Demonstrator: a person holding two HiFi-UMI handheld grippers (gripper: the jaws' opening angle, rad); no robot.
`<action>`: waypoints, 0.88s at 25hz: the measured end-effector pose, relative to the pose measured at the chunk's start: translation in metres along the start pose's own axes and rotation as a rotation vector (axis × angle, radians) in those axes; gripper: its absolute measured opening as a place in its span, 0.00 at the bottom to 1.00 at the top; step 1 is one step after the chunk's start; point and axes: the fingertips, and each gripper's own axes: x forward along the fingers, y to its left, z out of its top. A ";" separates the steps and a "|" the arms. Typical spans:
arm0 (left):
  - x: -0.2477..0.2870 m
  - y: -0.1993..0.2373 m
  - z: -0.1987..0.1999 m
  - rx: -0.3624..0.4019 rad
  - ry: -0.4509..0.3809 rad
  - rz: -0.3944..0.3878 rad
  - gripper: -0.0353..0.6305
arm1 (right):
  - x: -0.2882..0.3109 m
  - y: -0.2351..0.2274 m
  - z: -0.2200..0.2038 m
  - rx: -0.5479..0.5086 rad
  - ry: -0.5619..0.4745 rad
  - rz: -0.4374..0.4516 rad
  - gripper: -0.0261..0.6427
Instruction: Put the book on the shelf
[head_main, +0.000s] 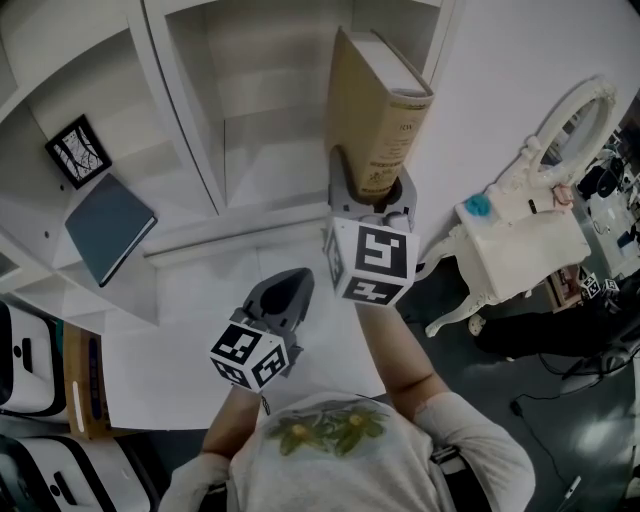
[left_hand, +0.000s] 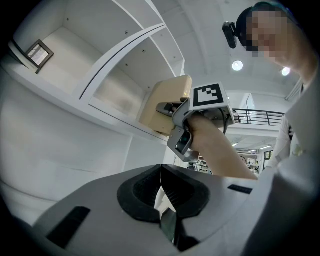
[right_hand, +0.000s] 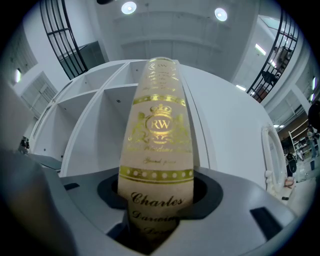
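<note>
A tan hardback book (head_main: 375, 110) with gold lettering on its spine (right_hand: 159, 150) stands upright in my right gripper (head_main: 372, 200), which is shut on its lower end. The book is held up in front of the white shelf unit (head_main: 215, 150), level with the middle compartment. From the left gripper view the book (left_hand: 165, 106) and the right gripper (left_hand: 187, 125) show against the shelf's edge. My left gripper (head_main: 285, 295) hangs lower and nearer to me, shut, with nothing between its jaws (left_hand: 161, 200).
A dark blue book (head_main: 108, 227) lies flat in the left compartment, with a small framed picture (head_main: 78, 150) behind it. A white ornate table with a ring lamp (head_main: 520, 230) stands on the right. White cases (head_main: 30, 360) sit at the lower left.
</note>
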 end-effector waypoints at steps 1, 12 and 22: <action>0.000 0.000 0.000 0.000 0.000 0.000 0.09 | 0.001 0.000 0.000 0.000 -0.002 -0.001 0.39; -0.001 0.000 0.000 0.006 0.000 0.000 0.09 | 0.004 0.001 -0.002 -0.011 -0.002 0.010 0.39; -0.004 -0.004 -0.001 0.016 0.009 0.000 0.09 | 0.000 0.002 -0.002 -0.029 0.003 0.022 0.39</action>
